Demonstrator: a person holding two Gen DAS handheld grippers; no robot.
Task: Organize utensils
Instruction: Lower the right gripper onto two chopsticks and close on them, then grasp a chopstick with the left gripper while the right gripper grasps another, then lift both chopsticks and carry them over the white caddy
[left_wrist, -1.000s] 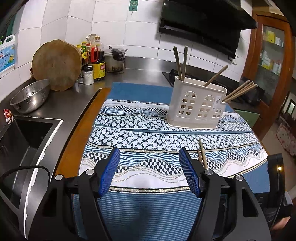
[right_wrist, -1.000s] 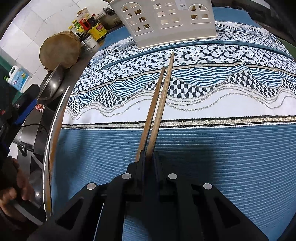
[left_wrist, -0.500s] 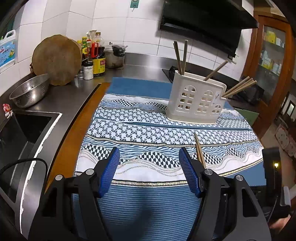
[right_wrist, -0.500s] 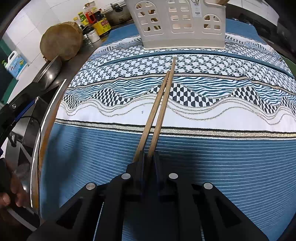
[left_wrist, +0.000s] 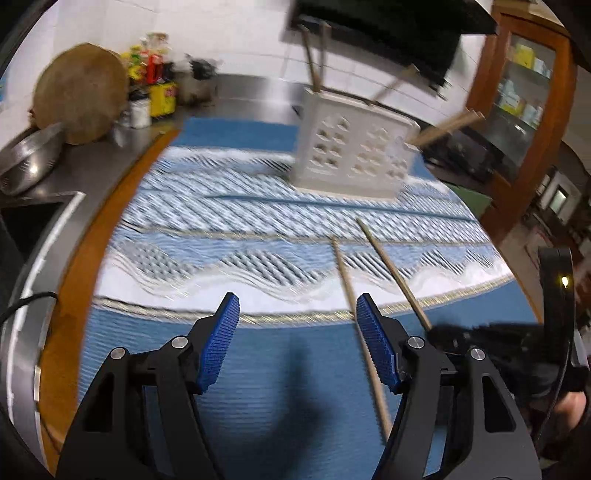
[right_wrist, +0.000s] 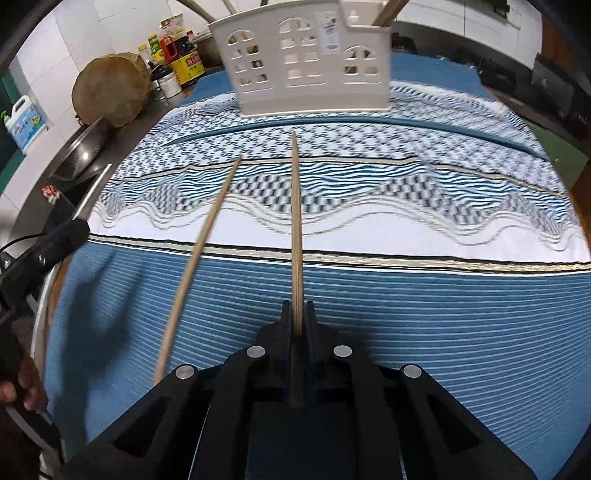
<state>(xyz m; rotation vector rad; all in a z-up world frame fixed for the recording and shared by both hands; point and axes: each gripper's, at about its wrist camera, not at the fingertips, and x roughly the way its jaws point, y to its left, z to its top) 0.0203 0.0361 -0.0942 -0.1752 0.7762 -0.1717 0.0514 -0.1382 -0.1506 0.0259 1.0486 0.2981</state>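
Standing in the white caddy (right_wrist: 310, 70) are chopsticks (left_wrist: 314, 59); right jaws clamp one chopstick (right_wrist: 296, 229), left jaws apart.

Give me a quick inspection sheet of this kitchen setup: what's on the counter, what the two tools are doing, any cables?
Surface: patterned blue and white cloth over a steel counter.
Job's things: white utensil holder standing upright at the far side of the cloth, with chopsticks in it; one chopstick clamped, a loose chopstick beside it.
Clutter: condiment bottles, round wooden board, metal colander.
Grippers: left gripper open over the cloth; right gripper shut on one chopstick.
Cables: black cable at the left edge.
Surroundings: tiled wall, sink, wooden cabinet.
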